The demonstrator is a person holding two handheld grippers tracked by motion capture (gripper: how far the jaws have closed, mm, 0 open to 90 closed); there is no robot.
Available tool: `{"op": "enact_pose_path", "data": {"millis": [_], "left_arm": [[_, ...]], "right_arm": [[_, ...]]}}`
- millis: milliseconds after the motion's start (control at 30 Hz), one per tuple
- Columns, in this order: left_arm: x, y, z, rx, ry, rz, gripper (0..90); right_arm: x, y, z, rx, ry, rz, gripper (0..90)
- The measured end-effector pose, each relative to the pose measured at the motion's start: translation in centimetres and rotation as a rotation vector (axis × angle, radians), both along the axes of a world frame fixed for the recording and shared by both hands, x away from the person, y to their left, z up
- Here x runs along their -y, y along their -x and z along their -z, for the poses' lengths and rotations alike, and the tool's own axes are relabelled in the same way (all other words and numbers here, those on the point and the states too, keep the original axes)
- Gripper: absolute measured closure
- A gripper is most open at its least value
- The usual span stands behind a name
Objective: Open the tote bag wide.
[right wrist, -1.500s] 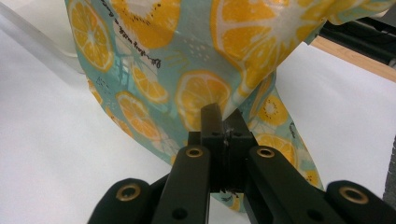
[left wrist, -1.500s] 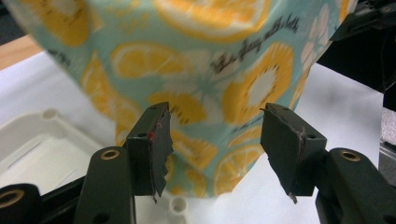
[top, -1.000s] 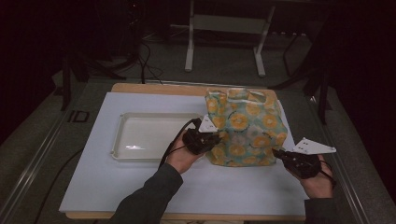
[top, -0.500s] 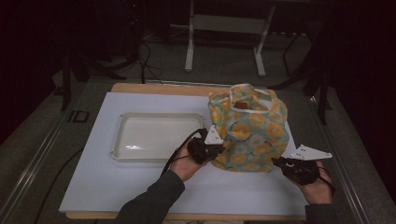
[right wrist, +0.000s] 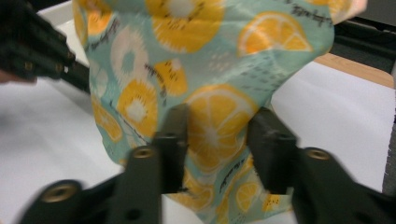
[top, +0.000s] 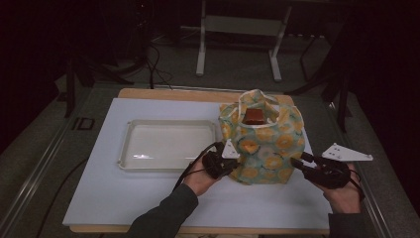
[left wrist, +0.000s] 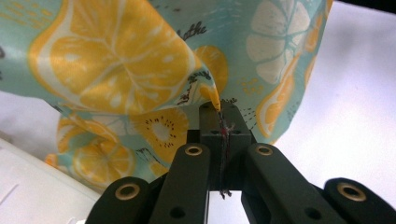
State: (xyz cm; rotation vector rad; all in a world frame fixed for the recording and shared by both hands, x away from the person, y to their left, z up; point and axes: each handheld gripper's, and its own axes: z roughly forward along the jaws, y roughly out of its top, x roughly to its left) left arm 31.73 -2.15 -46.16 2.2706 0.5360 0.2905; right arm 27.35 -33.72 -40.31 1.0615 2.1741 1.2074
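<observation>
Bag [top: 262, 144]: citrus-print cloth, upright on the white table [top: 99, 198], right of the tray [top: 168, 144].
Left gripper [left wrist: 219, 109]: clamped on a fabric fold.
Right gripper [right wrist: 217, 140]: jaws just opening, fabric released.
Change: bag now taller, mouth open.

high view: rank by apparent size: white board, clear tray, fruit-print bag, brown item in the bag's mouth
1. white board, by far the largest.
2. and 3. clear tray and fruit-print bag: similar area. The bag stands upright, so no firm ranking.
4. brown item, smallest, partly hidden.
</observation>
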Motion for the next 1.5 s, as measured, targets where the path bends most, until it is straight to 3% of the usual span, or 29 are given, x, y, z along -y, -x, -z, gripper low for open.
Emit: {"op": "enact_pose_path", "data": {"millis": [100, 167, 300, 367, 400, 500, 667, 867, 1000, 1300, 1500], "left_arm": [[-0.1, 0.0, 0.2, -0.008, -0.003, 0.004, 89.1], [-0.2, 0.0, 0.2, -0.015, 0.002, 0.004, 89.0], [-1.5, -0.2, -0.2, -0.065, 0.054, -0.02, 82.9], [-1.5, -0.2, -0.2, -0.065, 0.054, -0.02, 80.4], [-2.5, -0.3, -1.1, -0.08, 0.105, -0.043, 75.1], [-3.7, -0.4, -2.1, -0.082, 0.136, -0.06, 67.1], [-5.0, -0.5, -3.7, -0.042, 0.185, -0.103, 59.0], [-5.4, -0.6, -6.3, 0.005, 0.246, -0.114, 56.1], [-5.0, -0.8, -7.2, 0.029, 0.242, -0.114, 54.5], [-1.4, -1.0, -8.6, 0.086, 0.183, -0.097, 51.5], [-0.4, -0.9, -8.8, 0.101, 0.164, -0.094, 59.0]], "right_arm": [[-0.2, 0.1, 0.5, 0.002, 0.005, -0.008, 86.6], [-0.2, 0.1, 0.5, 0.002, 0.005, -0.008, 86.6], [0.0, 0.5, 1.7, -0.025, 0.027, -0.032, 89.6], [0.0, 0.5, 1.9, -0.035, 0.032, -0.035, 89.6], [0.1, 0.6, 2.4, -0.043, 0.045, -0.037, 89.6], [0.2, 0.6, 2.9, -0.054, 0.046, -0.038, 89.6], [0.0, 0.6, 3.4, -0.065, 0.051, -0.041, 89.6], [-0.3, 0.6, 3.3, -0.065, 0.06, -0.048, 89.6], [-0.3, 0.6, 3.2, -0.061, 0.062, -0.055, 89.5], [-1.1, 0.7, 2.9, -0.056, 0.072, -0.088, 89.3], [-1.4, 0.6, 3.1, -0.058, 0.097, -0.1, 89.2]]}}
